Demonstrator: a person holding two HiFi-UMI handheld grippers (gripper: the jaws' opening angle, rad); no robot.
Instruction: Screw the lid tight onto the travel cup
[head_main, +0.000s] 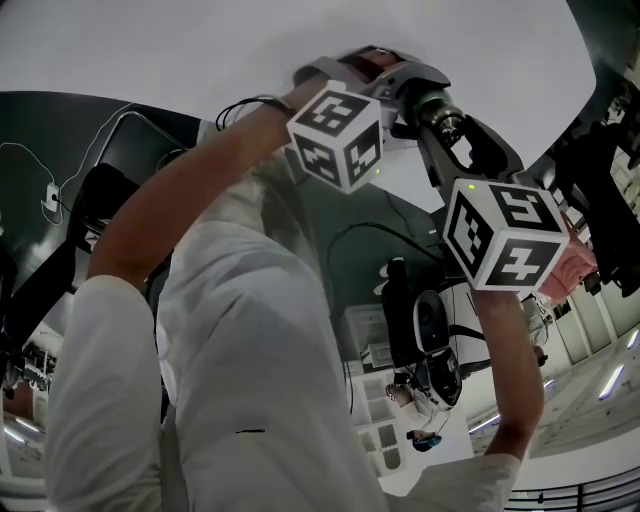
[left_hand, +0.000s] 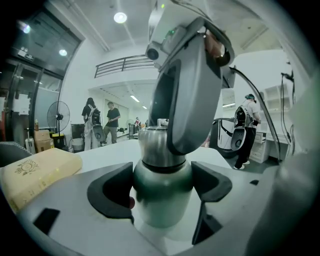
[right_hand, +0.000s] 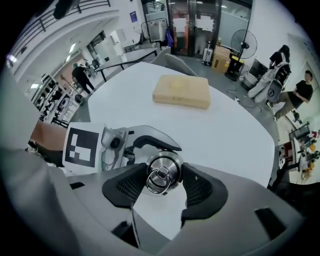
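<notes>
- White counter fills the middle of a bright, open hall, with glass doors on the far side.
- Left tool comes in close to level. Its two dark pads are clenched on the green body of the travel cup, one on each flank just below the shoulder.
- Right tool points steeply down over the cup. Its ribbed pads grasp the steel lid on opposite sides, and a small ring lies on the lid's top.
- The lid sits on the neck of the cup, with a dark band showing where the two meet. In the left gripper view the grey body of the right tool hides part of the lid.
- The cup is upright at the near part of the counter, held from the side by one tool and capped from above by the other.
- In the head view the left tool's marker cube and the right tool's marker cube are near each other. The person's arms reach up to them.
- A tan block lies flat on the counter, well apart from the cup and beyond it.
- A standing fan is near the doors.
- Several people stand on the floor past the counter's edge.
</notes>
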